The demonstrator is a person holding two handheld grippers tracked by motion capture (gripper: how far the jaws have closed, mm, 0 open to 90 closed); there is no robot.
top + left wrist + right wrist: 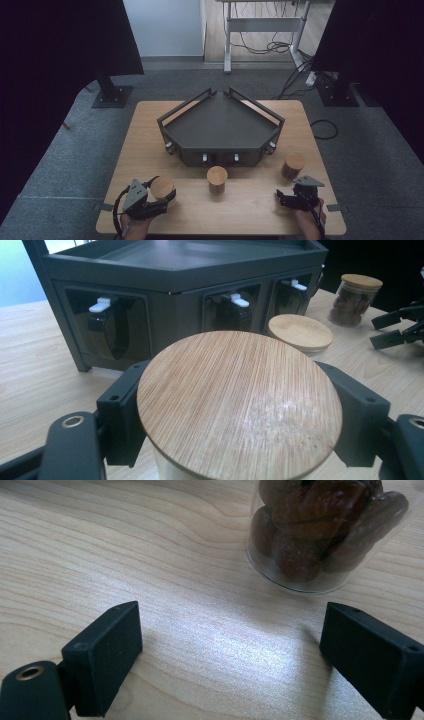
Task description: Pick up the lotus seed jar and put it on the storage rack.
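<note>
Near the front-left corner of the dark shelf unit [220, 131], the left gripper [159, 199] clamps the glass body of a bamboo-lidded jar [162, 188] just under its lid. Off the shelf unit's front-right corner, the right gripper [284, 199] rests spread and empty near a jar of brown fruit [292, 165]. Smooth glass could slip if lifted tilted. Three jars stand before the shelf unit; the middle jar [217, 179] is untouched.
</note>
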